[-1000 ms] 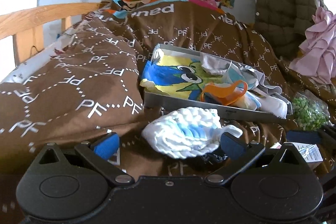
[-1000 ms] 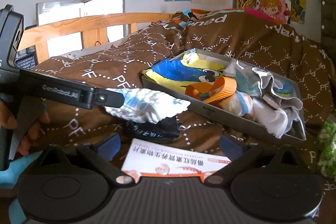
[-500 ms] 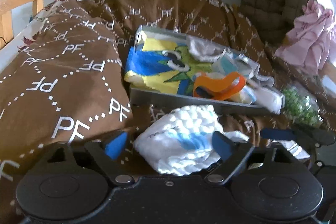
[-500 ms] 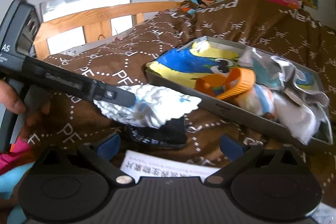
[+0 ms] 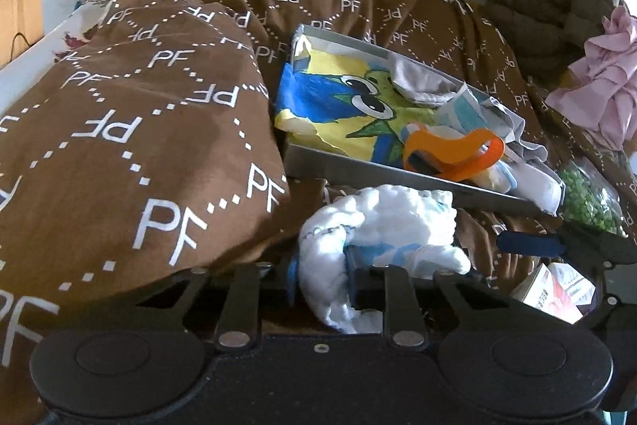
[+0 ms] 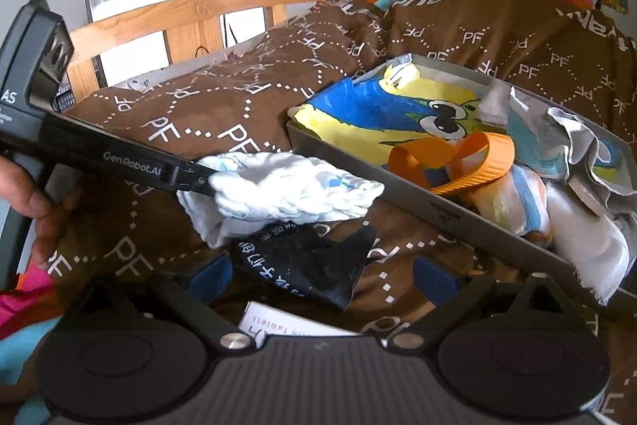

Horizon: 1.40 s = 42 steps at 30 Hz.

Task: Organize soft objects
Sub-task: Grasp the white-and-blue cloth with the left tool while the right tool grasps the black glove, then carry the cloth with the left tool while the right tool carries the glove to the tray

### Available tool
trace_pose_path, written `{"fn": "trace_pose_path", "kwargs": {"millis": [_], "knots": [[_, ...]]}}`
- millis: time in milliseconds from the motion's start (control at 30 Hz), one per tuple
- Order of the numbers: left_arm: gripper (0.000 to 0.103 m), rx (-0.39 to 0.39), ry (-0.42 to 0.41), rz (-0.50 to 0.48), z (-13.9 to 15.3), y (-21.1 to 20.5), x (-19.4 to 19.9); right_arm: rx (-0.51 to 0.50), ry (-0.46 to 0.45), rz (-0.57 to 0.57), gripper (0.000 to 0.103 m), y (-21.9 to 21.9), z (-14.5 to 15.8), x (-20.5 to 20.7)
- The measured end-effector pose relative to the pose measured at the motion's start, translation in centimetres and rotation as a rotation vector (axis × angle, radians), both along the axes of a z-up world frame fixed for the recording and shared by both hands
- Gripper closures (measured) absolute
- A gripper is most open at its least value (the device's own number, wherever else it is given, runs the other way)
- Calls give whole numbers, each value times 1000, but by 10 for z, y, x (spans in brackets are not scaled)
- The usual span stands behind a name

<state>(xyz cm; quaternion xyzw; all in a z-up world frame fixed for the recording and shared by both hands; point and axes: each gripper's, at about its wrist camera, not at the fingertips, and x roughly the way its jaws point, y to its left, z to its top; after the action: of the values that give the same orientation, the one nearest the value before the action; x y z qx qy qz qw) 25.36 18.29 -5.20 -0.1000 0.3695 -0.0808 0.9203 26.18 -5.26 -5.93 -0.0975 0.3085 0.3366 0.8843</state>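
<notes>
The left gripper (image 5: 320, 275) has just been closing, and its jaws are now clenched on the white crinkled cloth (image 5: 382, 226), a puffy, seersucker-like bundle with pale blue print; it bulges out on both sides of the blue pads. In the right wrist view the same cloth (image 6: 286, 192) lies at about nine o'clock from the grey tray (image 6: 438, 204), just short of its near wall, resting partly on a black printed cloth (image 6: 310, 265) and on the brown quilt (image 6: 223, 106) with its white dotted lattice.

The right gripper (image 6: 322, 275) stands released, blue pads wide apart, nothing between them; the black cloth lies just ahead of it at twelve o'clock.

The step in hand looks like lifting the white bundle into the tray; to do it well, I would raise it clear of the tray's stiff, straight wall before carrying it toward one o'clock, since a limp tail may drag on the rim; the grip takes only part of the bundle, so a slow lift would keep it from slipping out.

The tray is already crowded: a glossy yellow-and-blue cartoon-printed bag (image 5: 342, 106), a ribbed orange band (image 5: 458, 154) curled in a loop, crumpled grey and white fabrics at three o'clock; the freest room seems to be on top of the bag.
</notes>
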Motion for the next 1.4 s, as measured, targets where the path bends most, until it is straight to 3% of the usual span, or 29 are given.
{"fn": "trace_pose_path", "kwargs": {"millis": [167, 267, 333, 500, 633, 933, 1400], "knots": [[82, 34, -22, 33, 6, -4, -8, -25, 32, 17, 15, 9, -6, 5], [83, 64, -42, 40, 9, -7, -14, -30, 59, 26, 29, 13, -10, 6], [84, 76, -52, 45, 11, -8, -17, -14, 76, 26, 46, 12, -12, 7], [86, 111, -81, 57, 18, -11, -22, 65, 124, 41, 64, 6, -15, 10], [87, 135, -105, 74, 25, -14, -25, 77, 103, 60, 79, 8, -13, 5], [88, 176, -163, 106, 53, -25, -31, 145, 103, 51, 95, 0, -1, 4], [88, 238, -275, 119, 109, -72, -14, 341, -40, -105, 95, -68, 52, 22]]}}
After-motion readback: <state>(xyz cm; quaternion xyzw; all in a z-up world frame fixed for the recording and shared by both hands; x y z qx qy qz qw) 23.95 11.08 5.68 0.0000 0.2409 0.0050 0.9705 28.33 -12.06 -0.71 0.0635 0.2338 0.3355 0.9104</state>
